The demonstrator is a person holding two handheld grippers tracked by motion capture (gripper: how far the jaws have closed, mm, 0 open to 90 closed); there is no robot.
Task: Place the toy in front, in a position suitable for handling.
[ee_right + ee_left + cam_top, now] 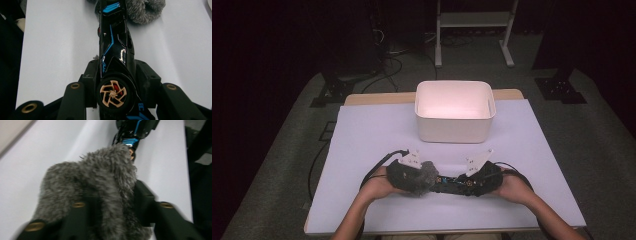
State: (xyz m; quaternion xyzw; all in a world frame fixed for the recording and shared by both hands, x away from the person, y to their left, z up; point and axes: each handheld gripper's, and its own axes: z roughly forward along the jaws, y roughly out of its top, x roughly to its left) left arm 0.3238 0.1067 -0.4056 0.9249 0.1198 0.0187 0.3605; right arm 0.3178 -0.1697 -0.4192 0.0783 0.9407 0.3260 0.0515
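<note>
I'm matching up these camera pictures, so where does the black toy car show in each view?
High view: the toy car lies low in the middle, between the two hands, in front of the white bin.
Left gripper view: its black and blue end is at top centre, past the grey fur.
Right gripper view: it runs up the centre, clamped sideways between the jaws, gold wheel low.
Shared landmark: the grey fur touching the car.

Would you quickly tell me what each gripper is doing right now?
Left gripper: shut on the grey fur cloth.
Right gripper: shut on the black toy car.
</note>
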